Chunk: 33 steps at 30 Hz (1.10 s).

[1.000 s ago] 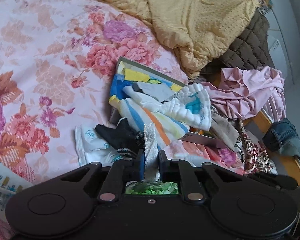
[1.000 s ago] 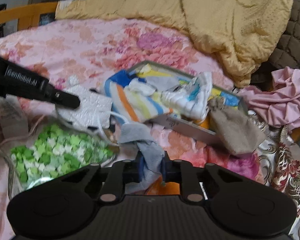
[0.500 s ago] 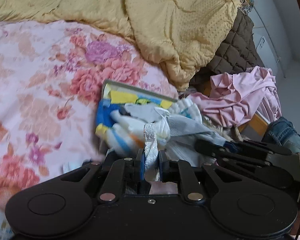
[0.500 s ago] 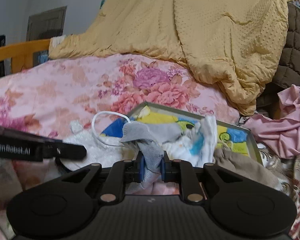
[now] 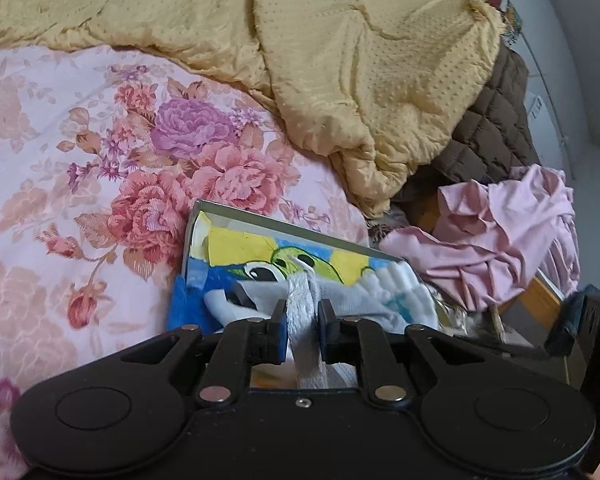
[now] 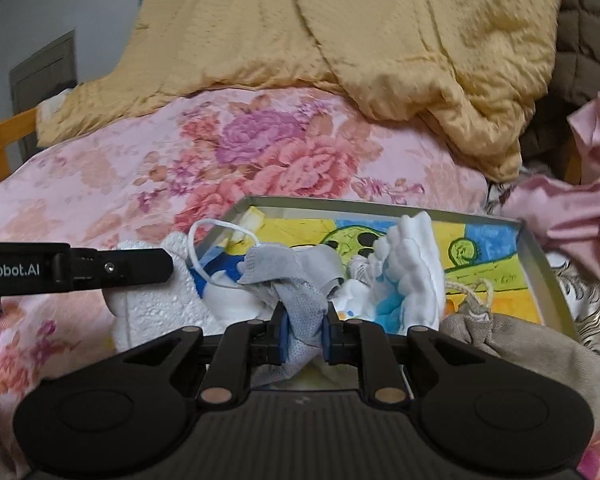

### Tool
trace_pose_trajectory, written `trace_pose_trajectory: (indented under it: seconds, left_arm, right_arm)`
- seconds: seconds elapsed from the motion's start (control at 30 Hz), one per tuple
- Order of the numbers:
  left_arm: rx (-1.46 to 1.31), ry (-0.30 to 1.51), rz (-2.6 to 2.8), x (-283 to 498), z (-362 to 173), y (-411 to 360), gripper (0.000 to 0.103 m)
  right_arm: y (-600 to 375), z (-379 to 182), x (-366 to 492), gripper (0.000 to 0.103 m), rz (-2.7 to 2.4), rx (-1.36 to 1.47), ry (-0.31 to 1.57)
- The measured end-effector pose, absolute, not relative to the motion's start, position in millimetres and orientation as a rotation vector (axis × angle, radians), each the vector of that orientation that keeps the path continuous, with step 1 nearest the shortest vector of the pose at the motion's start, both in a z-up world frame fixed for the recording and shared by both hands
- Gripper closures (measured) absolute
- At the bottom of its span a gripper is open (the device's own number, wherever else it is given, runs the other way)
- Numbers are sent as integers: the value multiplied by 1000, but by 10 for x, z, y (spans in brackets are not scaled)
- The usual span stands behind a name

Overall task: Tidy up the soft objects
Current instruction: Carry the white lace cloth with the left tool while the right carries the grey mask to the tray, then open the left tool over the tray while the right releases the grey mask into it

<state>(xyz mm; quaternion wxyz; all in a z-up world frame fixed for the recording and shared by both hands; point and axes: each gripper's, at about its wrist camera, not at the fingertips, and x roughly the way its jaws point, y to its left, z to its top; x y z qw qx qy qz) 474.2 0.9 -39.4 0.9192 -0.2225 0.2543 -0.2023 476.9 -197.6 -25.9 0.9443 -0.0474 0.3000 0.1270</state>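
You had both grippers clenched on cloth over the shallow tray point(image 6: 534, 256) with the yellow, blue and green drawing on its floor, which lay on the flowered bedsheet point(image 5: 60, 184). Your left gripper point(image 5: 303, 330) pinched a white textured strip of fabric point(image 5: 302, 300) that ran up between its pads, just above the tray's near end. Your right gripper point(image 6: 304, 334) was closed on a grey mesh sock point(image 6: 296, 296), whose free end lay draped across the things already in the tray. I judge the sorting to have been partly done: a white fluffy sock with blue patches point(image 6: 408, 272) and another pale sock lay inside the tray, along with a mask whose white ear loop point(image 6: 204, 248) hung over the rim. The two pieces in your jaws were not yet let go, so they remained to be set down. A beige drawstring pouch point(image 6: 500, 344) sat at the tray's near corner, seemingly half over its edge, and a white embossed piece point(image 6: 156, 304) lay outside on the left. The pink garment point(image 5: 500, 240) and yellow quilt point(image 5: 340, 60) were untouched beyond.
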Motion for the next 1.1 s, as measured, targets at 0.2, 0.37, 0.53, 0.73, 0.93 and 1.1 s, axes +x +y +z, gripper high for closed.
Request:
trace_pose_trajectory:
  seconds: [0.2,0.37,0.53,0.73,0.93,1.1]
  left_arm:
    - [-447,559,-393,5062,-448,-16,85]
    - [-416,579,-359,5238,-524,-59,83]
    - [-368,594,-319,5336,-579,-114,82]
    - [-329,640,-231,5417,-685,-82,79]
    - [-285,675,-194,5432,-693,-97,78]
    - [-247,673,-192,5383,-648,-164,64]
  right_arm:
    - [-2050,-287,4949,79,222,-47,621]
    - [-2055,-330,4990,77,175,-97,611]
    - [-2093,-342,5005,71,146,-94,626]
    - [-2090,-329,4979,58,137,-131,627]
    - [-2076,-336,4913,42,152,-157,624]
    - [-2050,-334,4835,30,155,-196,608]
